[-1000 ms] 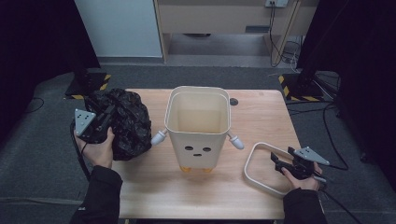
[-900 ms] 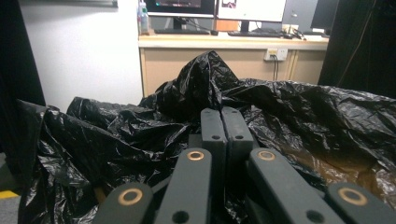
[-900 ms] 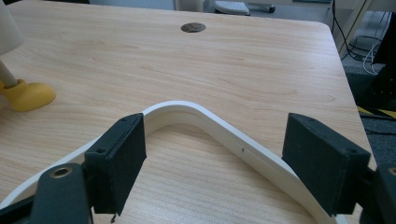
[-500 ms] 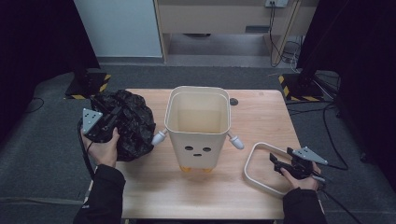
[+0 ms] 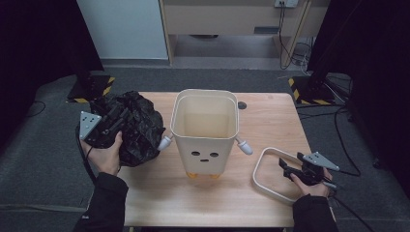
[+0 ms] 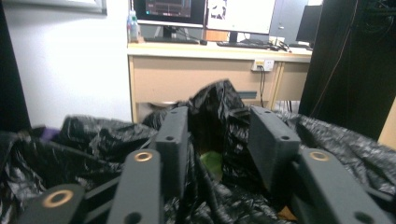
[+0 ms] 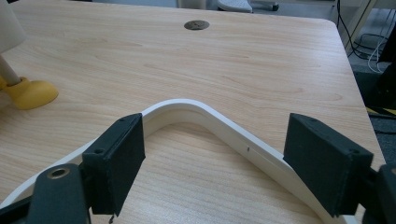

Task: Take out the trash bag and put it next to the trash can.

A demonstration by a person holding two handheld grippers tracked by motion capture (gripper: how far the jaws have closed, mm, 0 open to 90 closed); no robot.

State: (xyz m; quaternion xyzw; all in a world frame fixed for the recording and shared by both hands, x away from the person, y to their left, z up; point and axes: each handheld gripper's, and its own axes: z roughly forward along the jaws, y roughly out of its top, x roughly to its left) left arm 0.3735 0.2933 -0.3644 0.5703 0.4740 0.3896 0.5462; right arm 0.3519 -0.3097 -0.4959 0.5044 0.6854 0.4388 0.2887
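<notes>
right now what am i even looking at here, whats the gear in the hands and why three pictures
A person stands at a wooden table and holds a hand tool with two black fingers in each hand. The high view looks down from above. The other two pictures come from small cameras riding on those tools, looking along their fingers.

On the table stands a cream bin with a little face, stubby arms and yellow feet. Left of it lies a crumpled black plastic bag. To the right lies a loose white ring frame.

The left gripper is at the bag. Its fingers have just been opening, with folds of the bag between them, no longer pinched tight. The right gripper hangs open over the frame's curved corner and holds nothing.
</notes>
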